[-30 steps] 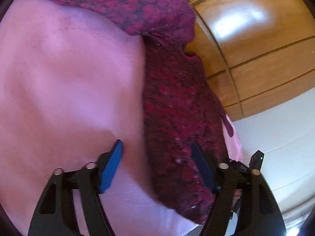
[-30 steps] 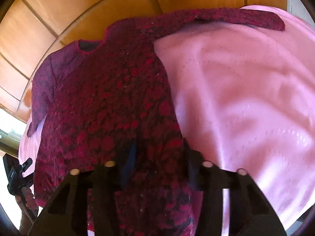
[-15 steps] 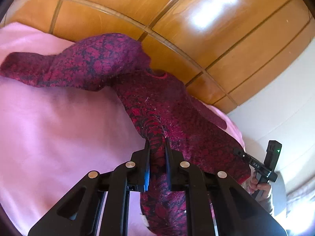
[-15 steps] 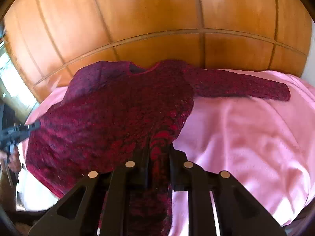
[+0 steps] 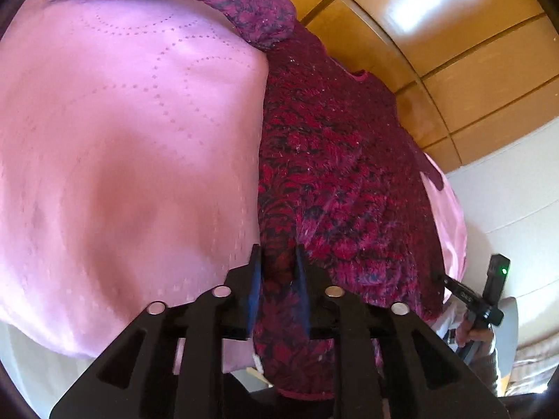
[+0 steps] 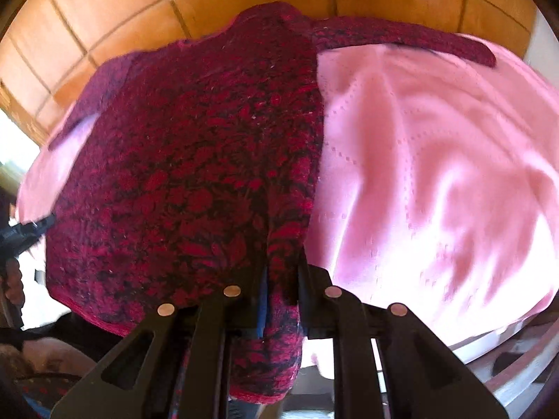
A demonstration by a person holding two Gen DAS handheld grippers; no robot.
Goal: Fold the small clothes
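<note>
Left wrist view showed the left gripper [image 5: 277,272] clamped on the hem of the dark red patterned knit sweater [image 5: 335,160], its jaws having just eased apart slightly. The sweater lay spread on a pink quilted bedcover [image 5: 122,139]; the right gripper [image 6: 282,279] pinched its hem too.

The sweater [image 5: 335,160] is dark red with black leafy shapes. Under it, the blanket [image 5: 122,132] is pink with lines of tiny dots. Behind the sweater, the wall [image 5: 454,35] is shiny orange-brown wood.
</note>
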